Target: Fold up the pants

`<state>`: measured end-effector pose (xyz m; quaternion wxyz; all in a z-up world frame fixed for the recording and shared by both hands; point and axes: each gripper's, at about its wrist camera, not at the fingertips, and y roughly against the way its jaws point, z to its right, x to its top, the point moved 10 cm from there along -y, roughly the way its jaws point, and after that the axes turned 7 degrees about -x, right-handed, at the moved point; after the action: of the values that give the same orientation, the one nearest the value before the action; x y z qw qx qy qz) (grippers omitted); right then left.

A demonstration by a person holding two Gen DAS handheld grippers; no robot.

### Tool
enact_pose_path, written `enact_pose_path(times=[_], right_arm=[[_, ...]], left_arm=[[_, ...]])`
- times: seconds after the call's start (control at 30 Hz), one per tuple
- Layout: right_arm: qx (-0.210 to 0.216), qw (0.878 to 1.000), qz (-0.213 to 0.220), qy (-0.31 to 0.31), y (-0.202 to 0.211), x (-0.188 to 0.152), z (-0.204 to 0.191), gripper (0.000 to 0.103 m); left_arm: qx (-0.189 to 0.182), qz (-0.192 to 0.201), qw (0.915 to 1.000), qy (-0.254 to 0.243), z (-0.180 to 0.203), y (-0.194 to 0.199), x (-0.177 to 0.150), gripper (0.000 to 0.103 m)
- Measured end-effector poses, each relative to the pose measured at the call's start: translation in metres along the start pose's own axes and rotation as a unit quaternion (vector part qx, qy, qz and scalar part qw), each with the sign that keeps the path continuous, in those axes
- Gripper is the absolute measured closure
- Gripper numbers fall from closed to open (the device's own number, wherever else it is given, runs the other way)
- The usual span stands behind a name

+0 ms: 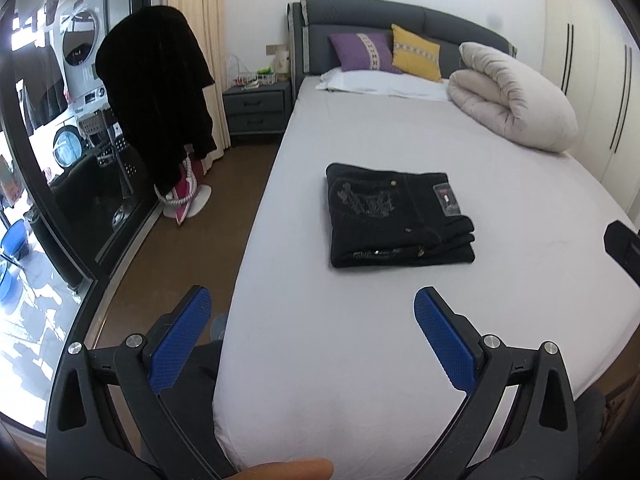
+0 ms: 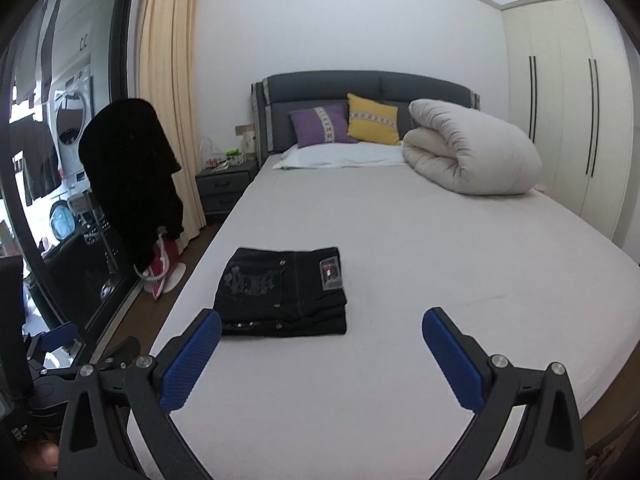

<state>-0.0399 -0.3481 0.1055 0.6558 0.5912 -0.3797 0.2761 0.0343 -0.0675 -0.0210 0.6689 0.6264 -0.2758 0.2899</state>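
While both grippers, left gripper (image 1: 312, 304) and right gripper (image 2: 322, 326), hang spread wide and empty, the folded black pants (image 1: 394, 218) sit mid-bed (image 1: 400, 360), sheet bare all around. Patch label's too blurry to read.

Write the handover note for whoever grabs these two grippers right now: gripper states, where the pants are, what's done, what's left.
Left gripper: open, empty, held above the near end of the bed, short of the pants.
Right gripper: open, empty, also clear of the pants, which lie ahead and to its left.
Pants: black, folded into a compact stacked rectangle, lying flat on the grey sheet mid-bed, back pocket and label facing up.
Done: the folding looks complete; edges are roughly aligned.
Left: probably nothing beyond a quick check of the stack; no other pants visible on the bed.
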Motion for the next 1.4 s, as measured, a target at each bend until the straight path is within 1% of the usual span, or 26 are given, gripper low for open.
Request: enact_pose_path(times=[0.3, 0.67, 1.03, 1.4], right_arm=[[0.001, 0.999, -0.038, 0.006, -0.024, -0.019, -0.006, 0.0], [-0.002, 0.998, -0.062, 0.014, -0.041, -0.032, -0.009, 0.0], [-0.003, 0.996, -0.082, 0.02, -0.049, -0.042, -0.01, 0.0], [-0.005, 0.996, -0.091, 0.019, -0.051, -0.047, -0.009, 0.0]], left_arm=[[0.001, -0.033, 0.9994, 0.013, -0.01, -0.031, -0.011, 0.0], [0.001, -0.057, 0.9981, 0.024, -0.021, -0.064, -0.022, 0.0], [-0.001, -0.071, 0.9971, 0.028, -0.021, -0.083, -0.035, 0.0], [-0.002, -0.075, 0.9968, 0.029, -0.019, -0.088, -0.041, 0.0]])
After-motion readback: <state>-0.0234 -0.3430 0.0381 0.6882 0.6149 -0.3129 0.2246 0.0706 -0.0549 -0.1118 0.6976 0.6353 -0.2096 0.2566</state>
